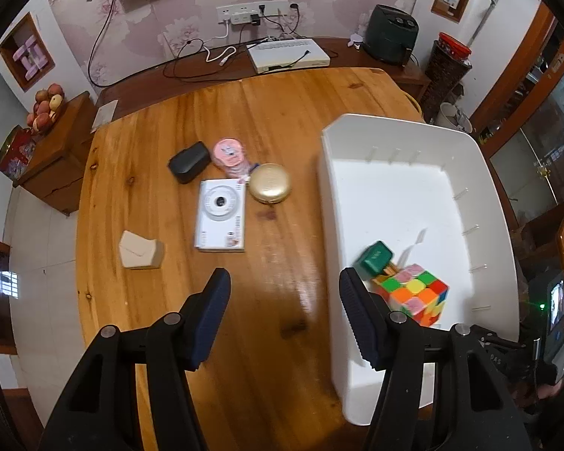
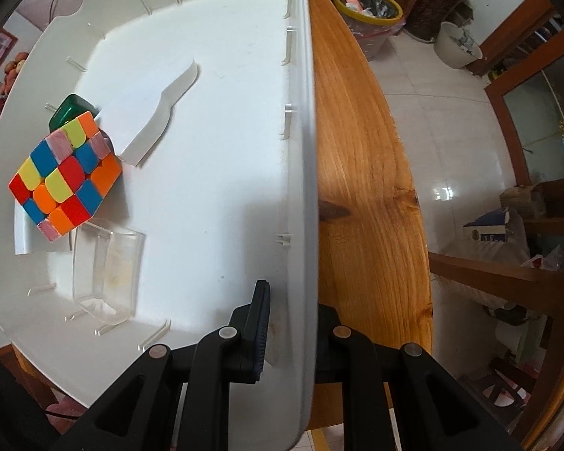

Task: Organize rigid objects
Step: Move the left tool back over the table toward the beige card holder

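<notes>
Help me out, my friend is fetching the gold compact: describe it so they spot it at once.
On the wooden table, left of the white bin, lies a small cluster of items. The gold compact is at its right end, touching the white camera box: round, shiny and metallic gold.

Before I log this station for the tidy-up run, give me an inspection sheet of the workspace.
Surface: wooden table, bare patches between items.
Job's things: white bin holds puzzle cube, green box, clear container; on the table lie white camera box, gold compact, pink round case, black case, beige holder.
Clutter: nothing seen.
Grippers: left gripper open, empty; right gripper clamped on the bin wall.
Cables: several behind the table, at wall sockets.
Surroundings: fruit, waste bin.
</notes>
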The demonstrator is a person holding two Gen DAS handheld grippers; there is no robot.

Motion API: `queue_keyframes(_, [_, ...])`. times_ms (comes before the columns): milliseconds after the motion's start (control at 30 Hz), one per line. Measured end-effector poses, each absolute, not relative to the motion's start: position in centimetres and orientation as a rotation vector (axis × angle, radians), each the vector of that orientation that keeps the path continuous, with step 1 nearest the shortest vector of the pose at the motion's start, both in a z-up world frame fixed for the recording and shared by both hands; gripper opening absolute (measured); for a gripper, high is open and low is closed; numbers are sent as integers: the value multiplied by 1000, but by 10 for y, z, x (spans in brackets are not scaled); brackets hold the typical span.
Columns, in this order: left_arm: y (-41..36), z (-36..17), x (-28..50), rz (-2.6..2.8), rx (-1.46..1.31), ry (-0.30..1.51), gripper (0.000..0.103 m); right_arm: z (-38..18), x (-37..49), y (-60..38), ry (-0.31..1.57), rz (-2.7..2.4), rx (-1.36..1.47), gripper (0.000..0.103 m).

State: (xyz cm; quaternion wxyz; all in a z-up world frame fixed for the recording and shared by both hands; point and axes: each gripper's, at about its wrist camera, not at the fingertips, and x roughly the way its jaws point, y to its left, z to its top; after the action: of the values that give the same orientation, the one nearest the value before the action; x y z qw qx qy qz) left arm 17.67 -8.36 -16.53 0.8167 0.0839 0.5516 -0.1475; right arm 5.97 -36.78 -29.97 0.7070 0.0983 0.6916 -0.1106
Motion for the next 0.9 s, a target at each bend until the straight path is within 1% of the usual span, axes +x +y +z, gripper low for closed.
queue_keyframes(167, [-58, -170, 187, -307, 169, 1177, 64, -298, 58, -359, 1525, -286, 215, 16])
queue_keyframes(400, [-24, -189, 204, -287, 148, 1228, 64, -293, 54, -349, 1513, -354, 221, 16])
queue_keyframes(433, [-19, -192, 207, -280, 146, 1238, 65, -293, 54, -350, 1511, -366, 234, 16])
queue_keyframes(467, [-15, -195, 209, -272, 146, 1250, 70, -293, 53, -350, 1508, -374, 239, 16])
queue_keyframes(533, [-4, -202, 214, -253, 137, 1280, 74, -292, 53, -350, 1504, -396, 246, 17])
queue_keyframes(700, [18, -215, 230, -209, 159, 1308, 74, -292, 49, -349, 1480, -436, 263, 18])
queue_keyframes(900, [46, -227, 250, -169, 98, 1352, 74, -291, 45, -351, 1459, -463, 289, 18])
